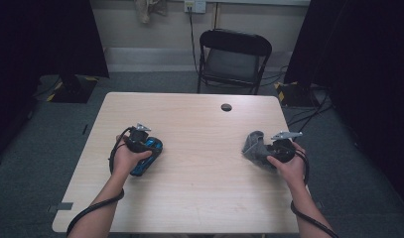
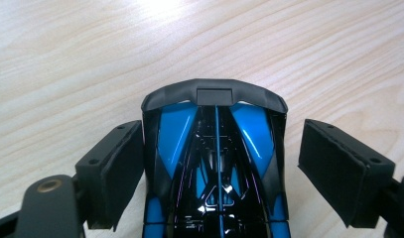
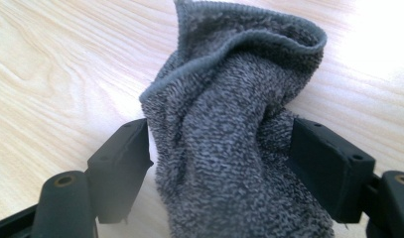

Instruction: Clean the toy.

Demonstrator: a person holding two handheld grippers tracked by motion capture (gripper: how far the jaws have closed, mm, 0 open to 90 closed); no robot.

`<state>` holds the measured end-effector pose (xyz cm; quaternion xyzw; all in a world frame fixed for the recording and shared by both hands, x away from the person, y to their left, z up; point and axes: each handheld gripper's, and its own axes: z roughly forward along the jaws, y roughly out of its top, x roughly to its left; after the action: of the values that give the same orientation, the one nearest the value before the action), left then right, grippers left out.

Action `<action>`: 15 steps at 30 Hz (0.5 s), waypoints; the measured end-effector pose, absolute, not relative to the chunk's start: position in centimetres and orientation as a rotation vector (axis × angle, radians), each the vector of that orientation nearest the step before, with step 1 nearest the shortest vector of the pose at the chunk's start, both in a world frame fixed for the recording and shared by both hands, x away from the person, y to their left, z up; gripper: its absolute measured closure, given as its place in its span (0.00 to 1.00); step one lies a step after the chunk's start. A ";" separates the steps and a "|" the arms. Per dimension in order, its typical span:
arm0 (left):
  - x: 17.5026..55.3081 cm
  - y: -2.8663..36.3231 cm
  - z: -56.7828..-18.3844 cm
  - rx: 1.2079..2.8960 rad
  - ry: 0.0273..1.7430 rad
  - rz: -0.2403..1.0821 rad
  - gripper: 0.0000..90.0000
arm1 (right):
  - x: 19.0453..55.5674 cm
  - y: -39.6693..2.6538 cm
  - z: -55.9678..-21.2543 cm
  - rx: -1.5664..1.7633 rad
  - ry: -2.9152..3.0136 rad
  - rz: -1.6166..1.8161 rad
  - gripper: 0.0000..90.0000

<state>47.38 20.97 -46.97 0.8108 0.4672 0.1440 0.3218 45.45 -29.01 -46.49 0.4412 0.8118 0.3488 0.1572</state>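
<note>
A glossy blue and black toy car (image 2: 214,163) lies on the wooden table (image 1: 199,198) at the left, nose towards me in the high view (image 1: 151,152). My left gripper (image 2: 219,129) straddles its rear end. The left pad (image 2: 122,168) lies against the car's side and the right pad (image 2: 333,168) stands a little off it. At the table's right, a crumpled grey towelling cloth (image 3: 229,74) stands up between the jaws of my right gripper (image 3: 222,131). Its right pad (image 3: 323,168) touches the cloth and a thin gap shows at the left pad (image 3: 122,163).
A round cable hole (image 1: 226,107) sits near the table's far edge. A black folding chair (image 1: 233,57) stands behind the table, with cables on the floor to its right. Dark curtains hang at both sides.
</note>
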 end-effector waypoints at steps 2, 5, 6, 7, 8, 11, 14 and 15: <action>47.3 21.2 -46.6 2.121 1.227 0.378 0.20 | 45.4 -28.8 -46.2 1.252 2.323 0.996 0.26; 47.0 21.2 -46.1 2.104 1.223 0.372 0.20 | 45.3 -28.4 -45.8 1.246 2.328 1.002 0.26; 47.0 21.2 -46.1 2.104 1.223 0.372 0.20 | 45.3 -28.4 -45.8 1.246 2.328 1.002 0.26; 46.9 21.3 -45.9 2.110 1.215 0.374 0.20 | 45.2 -28.3 -45.7 1.247 2.329 1.001 0.25; 46.8 21.2 -45.7 2.104 1.214 0.374 0.20 | 45.2 -28.3 -45.7 1.247 2.327 1.003 0.25; 46.6 21.1 -45.4 2.105 1.200 0.366 0.20 | 45.1 -28.2 -45.3 1.246 2.317 1.002 0.25; 46.5 21.1 -45.2 2.116 1.192 0.367 0.21 | 45.1 -28.3 -44.9 1.239 2.321 0.997 0.25; 46.3 21.0 -45.0 2.112 1.191 0.364 0.21 | 45.1 -28.3 -44.7 1.240 2.321 0.997 0.25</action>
<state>46.34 20.98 -44.97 0.8106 0.4573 0.1397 0.3380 45.11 -28.33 -44.67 0.4349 0.8137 0.3495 0.1633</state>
